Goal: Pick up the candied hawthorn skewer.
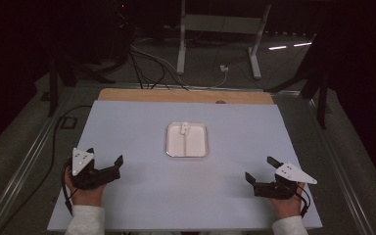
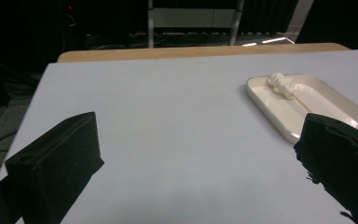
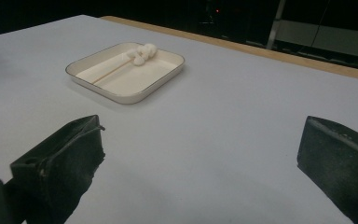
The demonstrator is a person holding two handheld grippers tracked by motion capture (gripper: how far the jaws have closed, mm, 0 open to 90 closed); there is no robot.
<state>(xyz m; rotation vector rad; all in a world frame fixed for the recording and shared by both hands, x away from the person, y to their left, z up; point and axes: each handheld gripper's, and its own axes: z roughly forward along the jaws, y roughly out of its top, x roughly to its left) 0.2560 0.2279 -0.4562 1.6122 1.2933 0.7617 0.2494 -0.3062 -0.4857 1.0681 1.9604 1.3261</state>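
1. left gripper [image 1: 111, 167]: jaws spread wide, nothing between them; it rests near the left front edge of the table [image 1: 127, 205], well apart from the tray [image 1: 187, 152].
2. right gripper [image 1: 260, 170]: jaws likewise released and empty, near the right front edge.
3. tray: a shallow white square dish at the middle of the table, between the two grippers.
4. contents: a small crumpled white lump [image 1: 184, 129] lies at the far rim, with a thin pale stick [image 3: 108, 72] running along the tray floor from it; whether the two are joined cannot be told.
5. risk: the tray looks light, so a jaw catching its rim would likely slide or tip it.
6. risk: the lump is small and pale against the tray; a misjudged pinch may close on nothing.
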